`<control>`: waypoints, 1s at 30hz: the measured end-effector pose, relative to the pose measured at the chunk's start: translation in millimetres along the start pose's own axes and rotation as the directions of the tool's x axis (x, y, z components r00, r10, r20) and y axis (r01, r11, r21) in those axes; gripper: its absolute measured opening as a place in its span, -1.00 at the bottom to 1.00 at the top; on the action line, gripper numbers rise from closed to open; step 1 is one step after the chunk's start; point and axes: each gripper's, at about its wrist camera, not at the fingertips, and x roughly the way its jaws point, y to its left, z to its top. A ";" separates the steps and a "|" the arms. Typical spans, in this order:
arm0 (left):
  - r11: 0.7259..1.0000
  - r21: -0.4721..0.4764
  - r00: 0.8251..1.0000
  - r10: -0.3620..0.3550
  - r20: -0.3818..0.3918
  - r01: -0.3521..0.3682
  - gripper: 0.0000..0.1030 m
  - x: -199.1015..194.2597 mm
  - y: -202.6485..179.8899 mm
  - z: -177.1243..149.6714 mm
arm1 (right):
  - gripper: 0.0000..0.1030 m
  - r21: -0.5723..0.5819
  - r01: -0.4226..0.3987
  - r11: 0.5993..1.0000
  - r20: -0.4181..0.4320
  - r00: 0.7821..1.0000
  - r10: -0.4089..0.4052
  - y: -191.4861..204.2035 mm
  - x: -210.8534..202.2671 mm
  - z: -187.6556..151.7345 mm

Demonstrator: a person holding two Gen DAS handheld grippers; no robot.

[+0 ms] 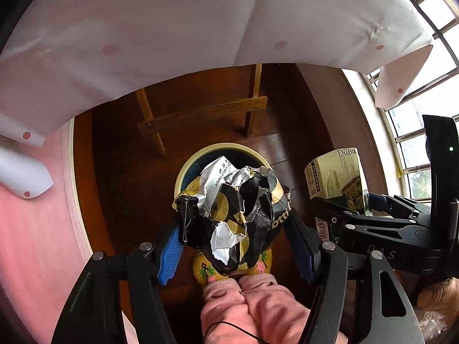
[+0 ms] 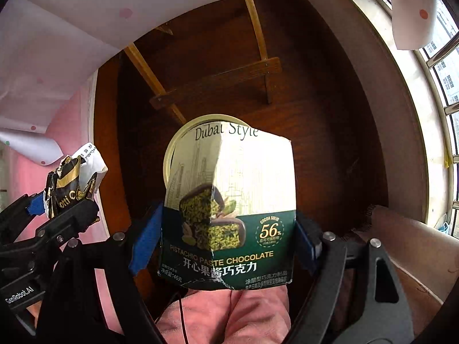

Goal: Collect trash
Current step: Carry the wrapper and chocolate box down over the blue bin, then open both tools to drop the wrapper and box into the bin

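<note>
left gripper [image 1: 235,229]: crumpled black-gold wrapper [image 1: 243,215] | right gripper [image 2: 226,240]: flattened chocolate box [image 2: 229,200]

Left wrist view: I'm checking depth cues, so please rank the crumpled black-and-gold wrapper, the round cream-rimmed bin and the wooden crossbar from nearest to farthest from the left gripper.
1. Crumpled black-and-gold wrapper: between the left gripper fingers.
2. Round cream-rimmed bin: just beyond, below the wrapper.
3. Wooden crossbar: farthest, past the bin.
</note>
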 end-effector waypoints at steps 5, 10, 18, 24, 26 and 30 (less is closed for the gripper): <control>1.000 -0.023 1.000 0.008 -0.007 -0.008 0.40 34.4 13.7 6.8 | 0.52 -0.008 0.000 1.000 -0.007 1.000 0.000 -4.0 18.2 3.8; 0.999 -0.037 1.000 0.010 -0.018 -0.010 0.64 49.8 25.8 9.0 | 0.52 -0.025 -0.009 1.000 -0.018 1.000 0.008 -3.9 24.2 12.4; 0.998 -0.052 1.000 0.025 -0.013 -0.025 0.69 51.2 45.9 7.8 | 0.53 -0.053 -0.020 0.998 -0.034 0.999 0.018 10.0 30.0 20.9; 0.994 -0.095 0.999 0.050 0.009 -0.049 0.69 37.3 65.5 7.0 | 0.54 -0.074 -0.034 0.997 -0.053 0.998 0.030 30.8 38.9 24.9; 0.992 -0.114 0.998 0.059 0.016 -0.057 0.69 32.4 73.6 6.6 | 0.57 -0.070 -0.045 0.997 -0.065 0.997 0.040 37.0 42.4 27.0; 0.986 -0.149 0.997 0.078 0.029 -0.072 0.69 24.6 88.8 6.5 | 0.58 -0.067 -0.055 0.996 -0.074 0.996 0.050 50.4 48.7 30.8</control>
